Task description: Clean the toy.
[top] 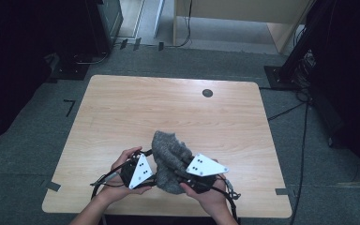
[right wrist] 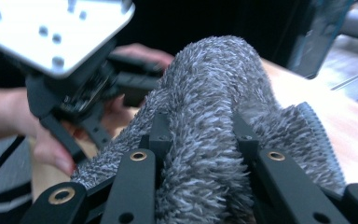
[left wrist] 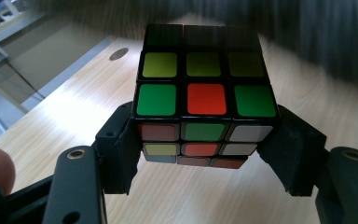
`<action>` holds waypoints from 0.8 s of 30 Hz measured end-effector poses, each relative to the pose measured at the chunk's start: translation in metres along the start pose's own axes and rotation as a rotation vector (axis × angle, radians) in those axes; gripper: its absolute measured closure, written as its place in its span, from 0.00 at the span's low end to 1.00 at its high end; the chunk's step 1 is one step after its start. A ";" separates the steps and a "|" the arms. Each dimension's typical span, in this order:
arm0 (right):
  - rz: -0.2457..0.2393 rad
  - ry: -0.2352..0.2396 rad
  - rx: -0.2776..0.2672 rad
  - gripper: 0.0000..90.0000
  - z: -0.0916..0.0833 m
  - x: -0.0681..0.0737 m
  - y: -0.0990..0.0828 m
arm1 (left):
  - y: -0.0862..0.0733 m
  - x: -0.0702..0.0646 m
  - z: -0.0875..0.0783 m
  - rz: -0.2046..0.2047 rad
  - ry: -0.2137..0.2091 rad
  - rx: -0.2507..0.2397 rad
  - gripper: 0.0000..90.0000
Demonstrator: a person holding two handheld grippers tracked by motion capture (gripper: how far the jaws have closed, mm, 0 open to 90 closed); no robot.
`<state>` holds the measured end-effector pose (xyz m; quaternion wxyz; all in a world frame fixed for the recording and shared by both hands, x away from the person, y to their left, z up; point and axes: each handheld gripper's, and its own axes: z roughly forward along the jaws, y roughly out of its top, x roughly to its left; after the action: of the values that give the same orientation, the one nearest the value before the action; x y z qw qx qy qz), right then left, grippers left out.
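While both tools are loaded, notes run from the held things outward.

Cube: puzzle cube (left wrist: 205, 100) sits squarely between the left gripper's (left wrist: 205, 154) jaws, pads pressed on its two opposite side faces low down; top rows of stickers stand proud above the jaws.

Cloth: grey fuzzy cloth (right wrist: 209, 126) bunched into a thick fold, pinched by the right gripper (right wrist: 200, 135), whose jaws have narrowed onto it; pile bulges out on both sides of the jaws.

Relative position: in the high view the cloth (top: 168, 161) hangs between the two hands, touching or just beside the left gripper (top: 138, 172), over the near edge of the table (top: 122, 112); right gripper (top: 201, 171) at its other side. Cube itself hidden there.

Step in hand (judgement): bringing cloth to cube, probably to wipe or wrap it.

How to do it well: keep the cube clamped steady and level; lead with the free bulge of cloth, not the jaw tips; press lightly so the cube does not twist in the pads.

Risk: cloth slipping from a shallow pinch.
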<state>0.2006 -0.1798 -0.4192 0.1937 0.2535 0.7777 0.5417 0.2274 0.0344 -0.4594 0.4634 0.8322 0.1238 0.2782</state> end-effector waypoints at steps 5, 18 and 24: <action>-0.012 -0.033 0.016 0.78 0.003 -0.001 -0.004 | 0.003 0.000 -0.003 0.001 -0.009 -0.011 0.39; -0.073 -0.049 -0.025 0.76 -0.002 0.006 0.001 | 0.005 -0.001 -0.005 -0.018 -0.018 -0.046 0.38; -0.038 -0.066 -0.008 0.77 -0.002 -0.004 -0.002 | 0.004 0.001 -0.005 -0.026 -0.012 -0.038 0.39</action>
<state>0.2024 -0.1843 -0.4202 0.2308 0.2556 0.7733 0.5323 0.2249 0.0362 -0.4540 0.4835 0.8231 0.1266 0.2697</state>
